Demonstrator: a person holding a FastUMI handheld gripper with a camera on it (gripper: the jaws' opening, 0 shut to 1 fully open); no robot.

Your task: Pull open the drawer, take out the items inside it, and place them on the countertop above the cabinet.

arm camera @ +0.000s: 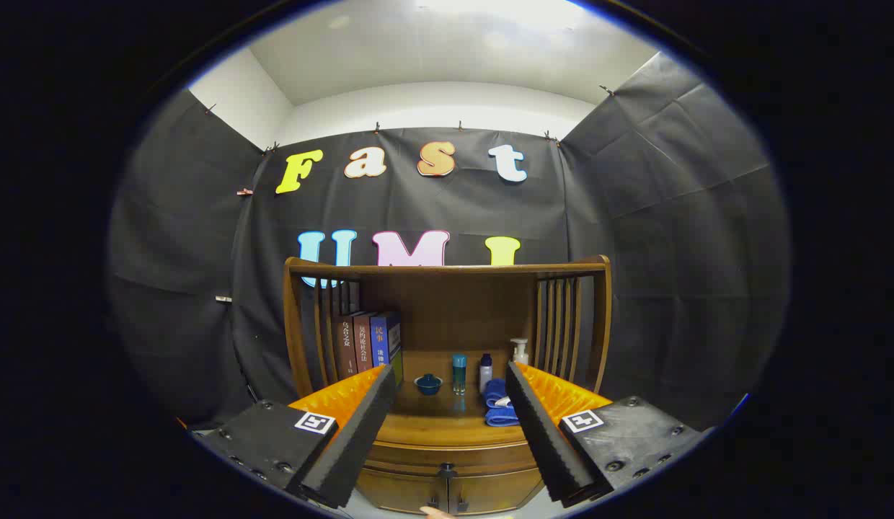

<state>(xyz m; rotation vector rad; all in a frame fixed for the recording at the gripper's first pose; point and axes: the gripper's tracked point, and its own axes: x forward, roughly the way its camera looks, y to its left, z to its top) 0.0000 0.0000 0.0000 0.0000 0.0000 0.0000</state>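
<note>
The folded blue cloth (pixel 497 404) on the brown wooden bench (pixel 447 427) is partly hidden behind the right of the two spread, empty fingers (pixel 450 375) — the wooden drawer front (pixel 447 490) below is cut off, its handles too small to make out.

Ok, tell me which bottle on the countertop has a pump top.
The white bottle, rightmost, behind the blue towel; the other two have plain caps.
</note>
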